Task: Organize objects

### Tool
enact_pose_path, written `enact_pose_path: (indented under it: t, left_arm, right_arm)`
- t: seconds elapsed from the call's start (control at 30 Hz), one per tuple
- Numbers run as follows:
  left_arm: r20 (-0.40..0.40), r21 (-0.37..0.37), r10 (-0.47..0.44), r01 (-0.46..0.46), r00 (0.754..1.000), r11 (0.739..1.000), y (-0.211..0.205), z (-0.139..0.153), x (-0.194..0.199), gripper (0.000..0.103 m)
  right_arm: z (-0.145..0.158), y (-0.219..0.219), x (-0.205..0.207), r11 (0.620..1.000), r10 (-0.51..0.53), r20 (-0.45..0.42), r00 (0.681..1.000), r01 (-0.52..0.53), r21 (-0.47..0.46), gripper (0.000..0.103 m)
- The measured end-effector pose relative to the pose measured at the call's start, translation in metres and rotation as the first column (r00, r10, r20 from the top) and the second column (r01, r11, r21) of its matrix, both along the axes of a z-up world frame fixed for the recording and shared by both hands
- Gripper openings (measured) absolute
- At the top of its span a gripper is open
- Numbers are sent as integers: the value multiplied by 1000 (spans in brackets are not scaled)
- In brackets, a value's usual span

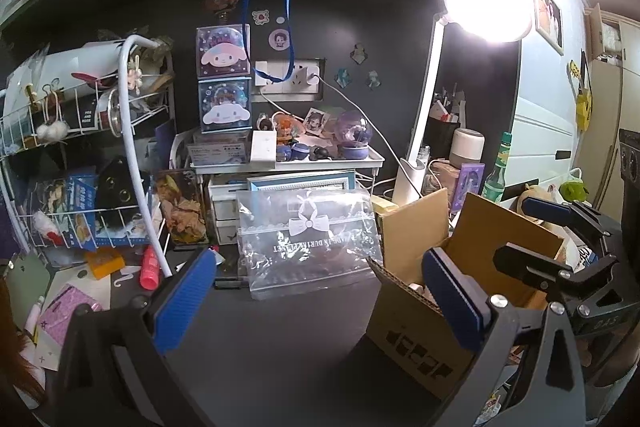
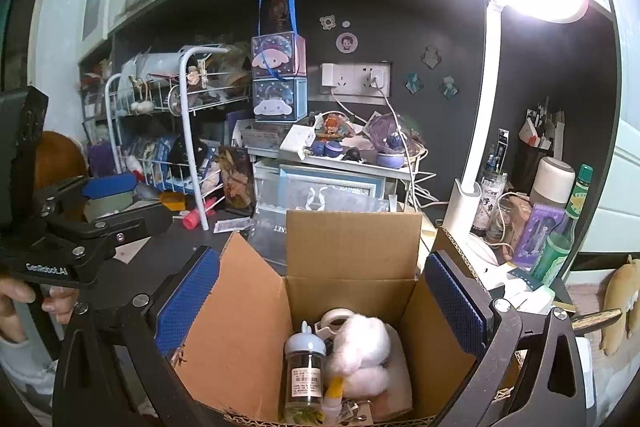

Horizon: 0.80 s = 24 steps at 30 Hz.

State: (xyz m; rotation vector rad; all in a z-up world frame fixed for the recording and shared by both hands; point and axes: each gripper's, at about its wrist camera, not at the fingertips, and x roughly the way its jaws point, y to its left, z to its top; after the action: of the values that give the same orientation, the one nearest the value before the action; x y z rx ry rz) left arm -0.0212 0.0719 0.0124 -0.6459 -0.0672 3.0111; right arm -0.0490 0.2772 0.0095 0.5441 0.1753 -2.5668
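Low in the right wrist view, the right gripper point(image 2: 320, 303) hangs over the open box point(image 2: 352, 247), its blue pads spread wide to either side of the opening and holding nothing. In the box, at the bottom centre of the frame, lie a small bottle point(image 2: 304, 367), a white plush point(image 2: 360, 355) touching it, and a tape roll point(image 2: 336, 315) just behind. At the left edge a hand point(image 2: 24, 303) grips the other tool's handle.

In the left wrist view, the left gripper point(image 1: 320, 303) is also spread and empty, over bare dark desk point(image 1: 288, 339), with the box at lower right beside its right finger. Beyond, at centre, a clear pouch point(image 1: 308, 243) with a white bow stands against a small white stand point(image 1: 288, 163). A pink tube point(image 1: 150, 267) lies at lower left by the wire rack point(image 1: 80, 147). At upper right the lamp point(image 1: 488, 7) glares.
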Motion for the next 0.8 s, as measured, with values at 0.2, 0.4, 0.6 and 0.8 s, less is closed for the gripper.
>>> enact_pose_path:
  t: [0.2,0.4,0.6,0.8]
  left_arm:
    - [-1,1,-4,4,1000,1000,0,0,1,102]
    - [0,-3,-2,2,1000,1000,1,0,1,102]
    - [-1,-11,-4,4,1000,1000,2,0,2,102]
    - [6,-13,-2,2,1000,1000,3,-1,1,102]
  right_arm:
    - [0,-1,2,1000,-9,-1,1000,9,6,103]
    - [0,-2,4,1000,-27,7,1000,27,14,103]
    - [-1,-2,4,999,-31,13,999,30,15,103]
    - [-1,-1,4,999,-31,13,999,31,14,103]
